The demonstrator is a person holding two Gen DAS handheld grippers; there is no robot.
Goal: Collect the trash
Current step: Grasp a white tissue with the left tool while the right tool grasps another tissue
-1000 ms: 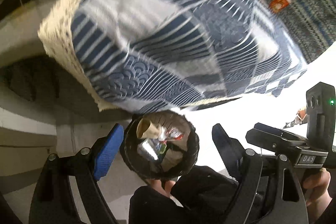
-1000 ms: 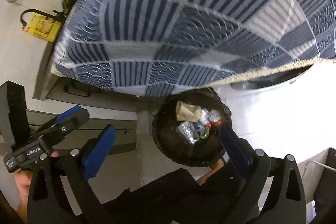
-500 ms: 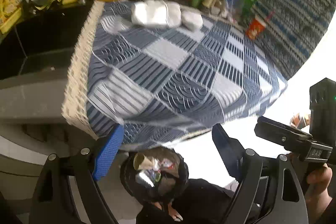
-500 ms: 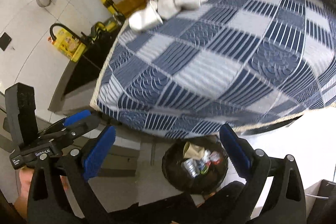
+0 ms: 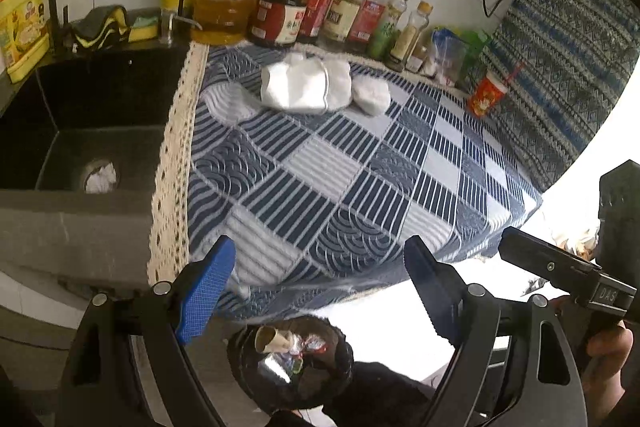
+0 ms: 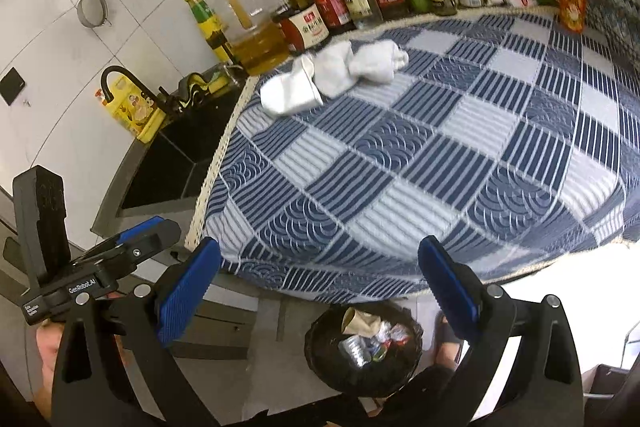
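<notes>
Left gripper (image 5: 320, 291) and right gripper (image 6: 320, 287), both open and empty; bin (image 6: 320, 359) of trash below them, white wads (image 5: 316, 87) on cloth (image 5: 360, 187) well ahead.

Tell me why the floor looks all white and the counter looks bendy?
Left wrist view: bright light blows the floor out to blank white, and the fisheye lens bows the checked tablecloth. Right wrist view: same bulging, and the tablecloth's right part is slightly smeared.
</notes>
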